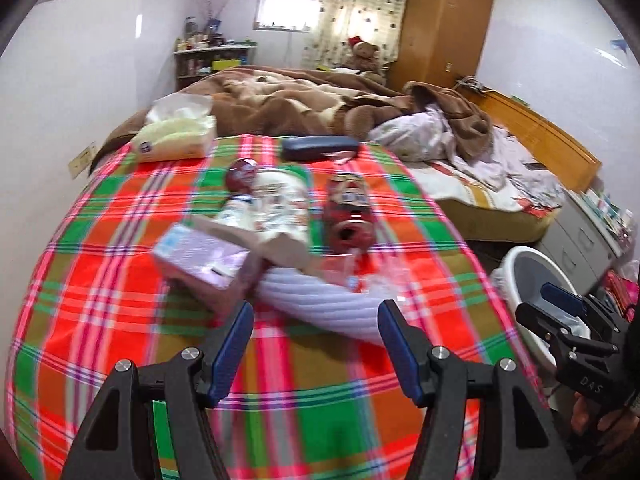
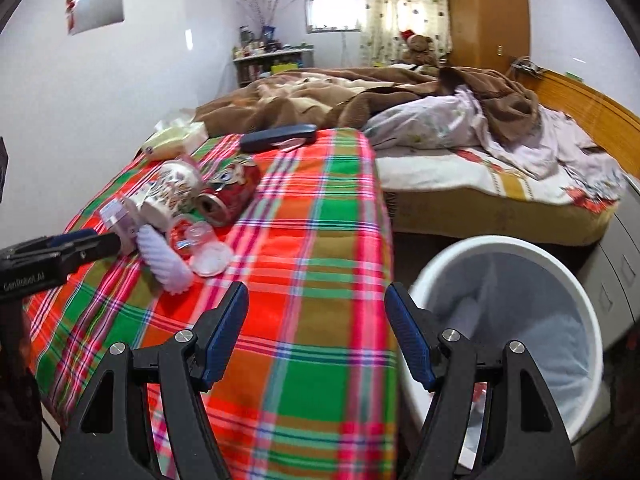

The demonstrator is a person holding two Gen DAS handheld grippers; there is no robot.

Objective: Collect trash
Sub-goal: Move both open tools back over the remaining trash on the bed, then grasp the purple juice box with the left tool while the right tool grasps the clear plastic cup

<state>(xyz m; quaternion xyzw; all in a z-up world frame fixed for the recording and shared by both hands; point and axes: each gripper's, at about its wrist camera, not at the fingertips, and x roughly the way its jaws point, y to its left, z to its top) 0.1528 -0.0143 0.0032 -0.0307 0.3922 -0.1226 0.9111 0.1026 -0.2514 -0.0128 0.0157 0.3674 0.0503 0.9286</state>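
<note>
A pile of trash lies on the plaid-covered table (image 1: 120,320): a pink box (image 1: 196,256), a white ribbed cup (image 1: 320,300) on its side, a crushed red can (image 1: 350,216), a patterned paper cup (image 1: 276,208) and a red-capped bottle (image 1: 240,176). My left gripper (image 1: 314,312) is open just short of the ribbed cup, holding nothing. My right gripper (image 2: 316,292) is open over bare plaid cloth (image 2: 312,240) near the table's right edge, empty. The right wrist view shows the ribbed cup (image 2: 164,260), the can (image 2: 228,200) and clear plastic lids (image 2: 208,260) to its left.
A white bin (image 2: 500,242) with a liner stands on the floor right of the table. A dark case (image 1: 320,148) and a tissue pack (image 1: 176,136) lie at the table's far end. Behind is a bed (image 2: 480,184) with rumpled blankets; drawers (image 2: 624,264) are at the right.
</note>
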